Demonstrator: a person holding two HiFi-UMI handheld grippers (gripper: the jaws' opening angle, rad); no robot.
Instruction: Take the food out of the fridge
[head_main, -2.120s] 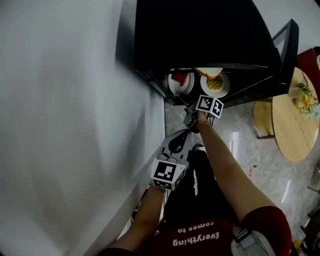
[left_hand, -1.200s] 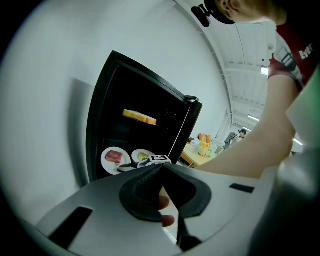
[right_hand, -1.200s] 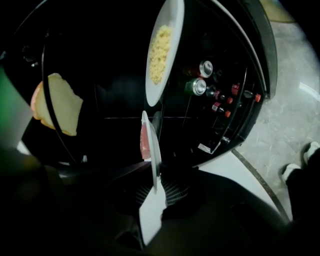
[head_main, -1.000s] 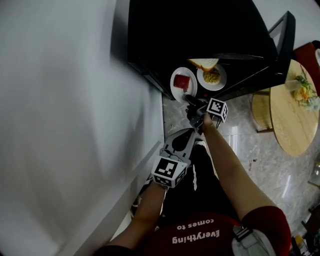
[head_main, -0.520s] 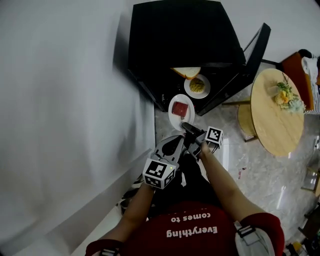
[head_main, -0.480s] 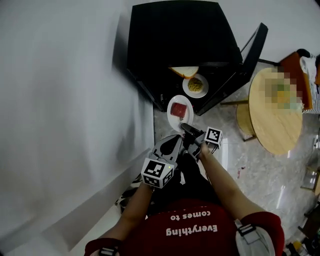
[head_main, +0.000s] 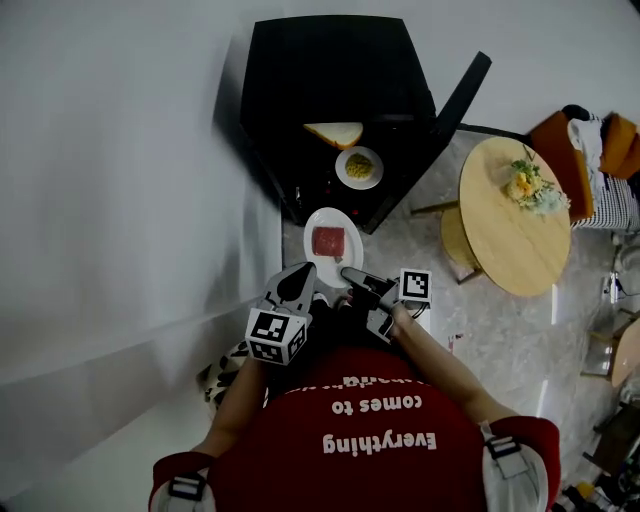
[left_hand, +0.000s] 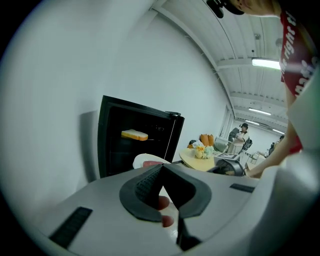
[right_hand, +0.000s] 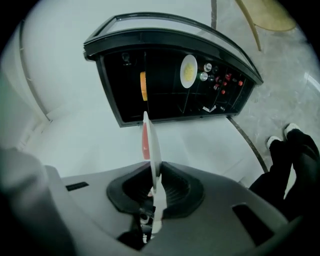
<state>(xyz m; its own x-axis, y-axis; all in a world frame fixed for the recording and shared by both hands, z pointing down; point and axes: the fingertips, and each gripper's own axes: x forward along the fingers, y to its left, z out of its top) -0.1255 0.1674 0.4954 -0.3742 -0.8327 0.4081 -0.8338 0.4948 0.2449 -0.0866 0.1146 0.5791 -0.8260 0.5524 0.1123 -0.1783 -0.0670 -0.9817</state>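
Note:
The black fridge (head_main: 335, 60) stands open against the wall. On its shelves lie a slice of bread (head_main: 333, 133) and a small plate of yellow food (head_main: 359, 167). Outside it, a white plate with a red piece of food (head_main: 329, 242) hangs over the floor, my right gripper (head_main: 352, 277) shut on its near rim. In the right gripper view the plate (right_hand: 151, 145) stands edge-on between the pads of my right gripper (right_hand: 152, 167). My left gripper (head_main: 300, 290) is just left of the plate, apart from it. In its own view the left gripper (left_hand: 162, 170) is shut and empty.
The fridge door (head_main: 455, 95) swings out to the right. A round wooden table (head_main: 505, 235) with flowers (head_main: 530, 187) stands right of it, a stool (head_main: 452, 238) tucked beneath, orange cushions (head_main: 590, 140) beyond. A white wall (head_main: 120, 200) runs along the left.
My right gripper has pulled the plate with the red food out of the fridge and lifted it back toward the person. The left gripper rose too. The fridge now looks farther off.

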